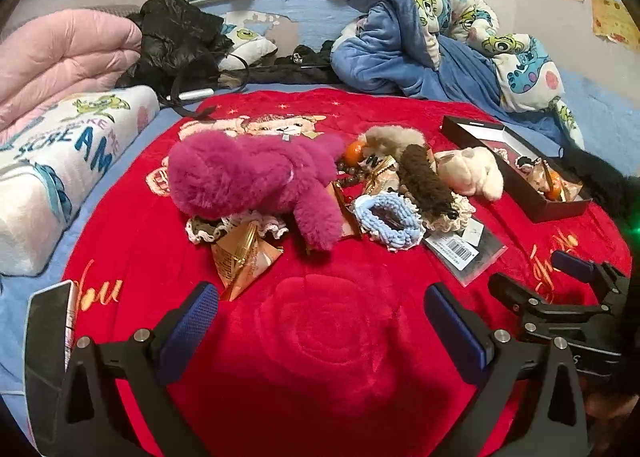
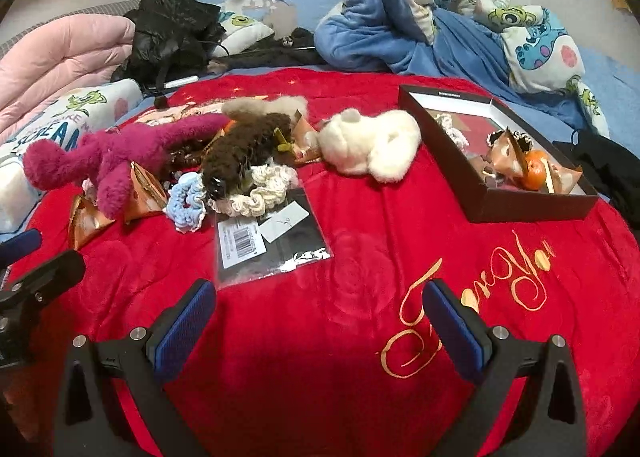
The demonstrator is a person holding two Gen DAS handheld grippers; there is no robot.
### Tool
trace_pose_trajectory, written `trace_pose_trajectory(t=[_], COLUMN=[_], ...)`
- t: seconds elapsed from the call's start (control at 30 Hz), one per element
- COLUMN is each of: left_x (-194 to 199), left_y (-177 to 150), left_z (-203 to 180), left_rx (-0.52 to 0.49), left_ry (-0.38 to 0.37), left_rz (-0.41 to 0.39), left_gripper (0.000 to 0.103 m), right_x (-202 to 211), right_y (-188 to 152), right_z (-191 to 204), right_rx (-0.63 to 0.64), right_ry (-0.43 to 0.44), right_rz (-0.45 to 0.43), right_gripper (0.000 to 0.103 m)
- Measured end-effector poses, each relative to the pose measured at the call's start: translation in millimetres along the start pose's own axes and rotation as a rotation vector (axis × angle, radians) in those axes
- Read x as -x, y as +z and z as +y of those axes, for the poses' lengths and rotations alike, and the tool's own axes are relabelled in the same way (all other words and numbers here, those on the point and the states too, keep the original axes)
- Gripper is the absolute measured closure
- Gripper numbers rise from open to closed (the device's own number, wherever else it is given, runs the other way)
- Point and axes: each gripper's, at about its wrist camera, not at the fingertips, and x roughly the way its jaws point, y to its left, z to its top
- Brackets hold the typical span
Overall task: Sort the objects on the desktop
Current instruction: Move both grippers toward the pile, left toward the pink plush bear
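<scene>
A pile of small objects lies on a red blanket (image 1: pixel 320 329): a magenta plush (image 1: pixel 248 177), a brown fuzzy hair clip (image 1: pixel 424 177), a cream plush (image 1: pixel 468 171), a blue crocheted scrunchie (image 1: pixel 388 219), gold snack packets (image 1: pixel 244 257) and a clear packet with a barcode label (image 1: pixel 464 251). A black box (image 2: pixel 520 201) at the right holds an orange (image 2: pixel 534 169), packets and a scrunchie. My left gripper (image 1: pixel 320 317) is open and empty, short of the pile. My right gripper (image 2: pixel 320 317) is open and empty, near the clear packet (image 2: pixel 272 241).
A phone (image 1: pixel 48 337) lies at the left edge of the blanket. A pink quilt (image 1: pixel 60 57), a printed pillow (image 1: pixel 60 161), a black jacket (image 1: pixel 176 41) and a blue blanket heap (image 1: pixel 440 41) surround the red blanket. Black cloth (image 2: pixel 612 169) lies right of the box.
</scene>
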Motion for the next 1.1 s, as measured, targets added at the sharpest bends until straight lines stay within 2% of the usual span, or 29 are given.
trace_pose_trajectory(t=[0.27,0.67,0.87,1.1], left_x=[-3,-12,-15,-24], left_y=[-1,-2,0,7], left_z=[-1,4,4,3], left_rx=[-0.020,-0.002,-0.028,-0.064], left_ry=[0.008,0.016,0.029,0.022], left_rz=[0.014,0.036,0.034,0.073], left_gripper=[0.000,0.000,0.000,0.000], right_x=[-6,-1,6,2], right_y=[-1,1,5,20], right_z=[-3,0,3,10], right_rx=[-0.019,-0.005,-0.022,-0.062], right_ry=[0.001,-0.010,0.055,0.108], right_rz=[0.033,0.006,-0.024,-0.044], right_gripper=[0.000,0.000,0.000,0.000])
